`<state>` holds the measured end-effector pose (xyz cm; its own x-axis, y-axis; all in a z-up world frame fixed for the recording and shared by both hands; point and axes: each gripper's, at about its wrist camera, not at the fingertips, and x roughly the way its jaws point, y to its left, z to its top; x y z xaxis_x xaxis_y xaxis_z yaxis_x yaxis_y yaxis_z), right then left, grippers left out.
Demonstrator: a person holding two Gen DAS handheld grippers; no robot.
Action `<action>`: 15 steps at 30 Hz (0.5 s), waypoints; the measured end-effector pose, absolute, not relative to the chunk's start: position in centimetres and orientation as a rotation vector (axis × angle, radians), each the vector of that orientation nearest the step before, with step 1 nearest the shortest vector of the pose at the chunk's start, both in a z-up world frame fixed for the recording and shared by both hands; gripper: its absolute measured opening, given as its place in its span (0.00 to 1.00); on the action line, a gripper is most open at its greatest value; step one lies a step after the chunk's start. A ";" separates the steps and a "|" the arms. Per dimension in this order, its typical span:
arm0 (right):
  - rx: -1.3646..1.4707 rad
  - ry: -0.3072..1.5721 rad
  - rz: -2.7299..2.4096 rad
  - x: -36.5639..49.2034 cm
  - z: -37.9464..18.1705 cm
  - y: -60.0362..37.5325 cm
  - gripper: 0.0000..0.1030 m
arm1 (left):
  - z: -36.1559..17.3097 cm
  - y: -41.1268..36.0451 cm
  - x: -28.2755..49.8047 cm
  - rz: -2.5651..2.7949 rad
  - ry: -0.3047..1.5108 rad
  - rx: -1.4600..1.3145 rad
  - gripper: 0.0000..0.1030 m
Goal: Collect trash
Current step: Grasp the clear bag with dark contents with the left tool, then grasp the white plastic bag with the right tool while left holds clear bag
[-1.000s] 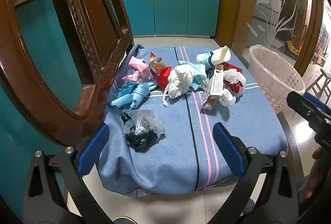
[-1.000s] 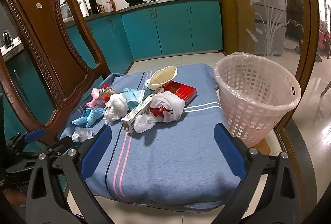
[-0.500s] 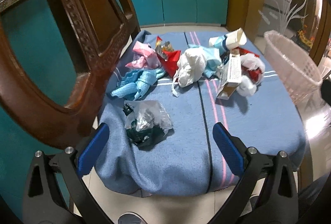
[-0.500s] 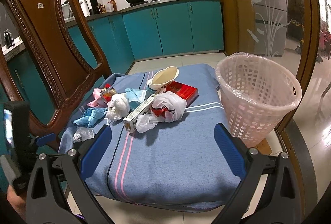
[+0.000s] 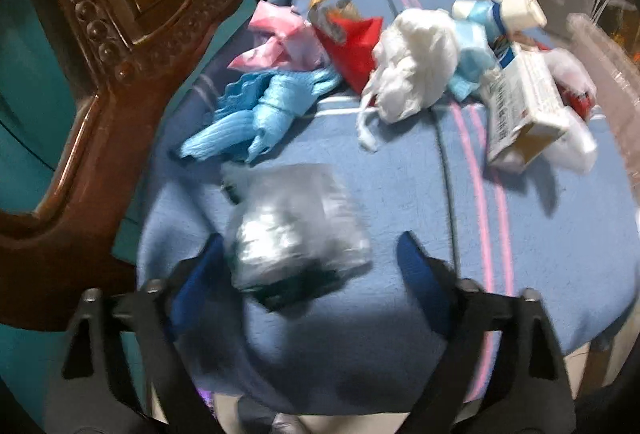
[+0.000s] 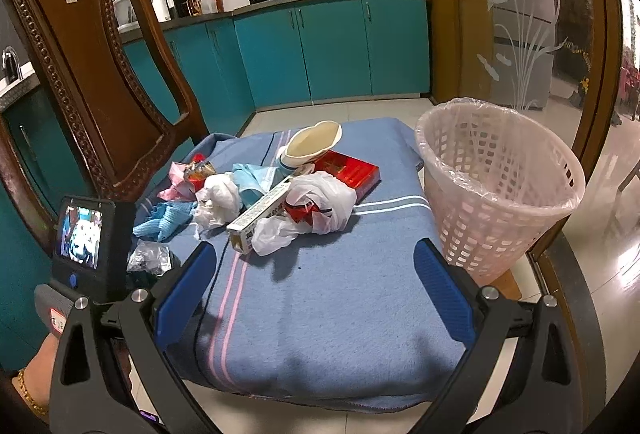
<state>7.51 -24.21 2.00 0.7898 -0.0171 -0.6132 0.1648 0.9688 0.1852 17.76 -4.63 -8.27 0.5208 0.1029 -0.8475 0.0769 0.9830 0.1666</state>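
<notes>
A crumpled clear plastic bag point(image 5: 292, 230) with dark contents lies on the blue cloth point(image 5: 400, 193) near its front left corner. My left gripper point(image 5: 308, 270) has come down over the bag and its jaws are closing. The bag sits between the blue pads: the left pad is at its edge and the right pad point(image 5: 416, 262) is still apart from it. My right gripper point(image 6: 316, 286) hovers open over bare cloth with nothing between its fingers. The same bag point(image 6: 150, 258) shows in the right wrist view, at the left. A white mesh bin point(image 6: 496, 193) with a liner stands at the right.
More trash lies further back: pink wrapper point(image 5: 276, 37), light blue crepe paper point(image 5: 256, 109), red wrapper point(image 5: 352, 41), white plastic bag point(image 5: 412, 61), cardboard box point(image 5: 520, 101), paper cup point(image 6: 312, 145), red box point(image 6: 348, 169). A carved wooden chair back point(image 6: 80, 65) rises at the left.
My left gripper has sunk and tilted down toward the clear bag, which now lies between its fingers, and its jaws have narrowed. The right gripper has stayed put.
</notes>
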 end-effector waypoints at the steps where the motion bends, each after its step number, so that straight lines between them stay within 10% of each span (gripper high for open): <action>1: 0.234 0.656 -0.102 7.8 1.9 -24.3 0.94 | -8.1 -4.6 17.7 -0.007 1.032 0.181 0.60; 5: 0.225 0.673 -0.103 9.5 1.7 -25.0 0.94 | -6.3 -4.7 16.4 -0.083 0.982 0.162 0.41; 15: 0.280 0.787 -0.117 16.6 -1.9 -26.4 0.94 | 3.4 -2.6 9.9 -0.341 0.610 0.014 0.39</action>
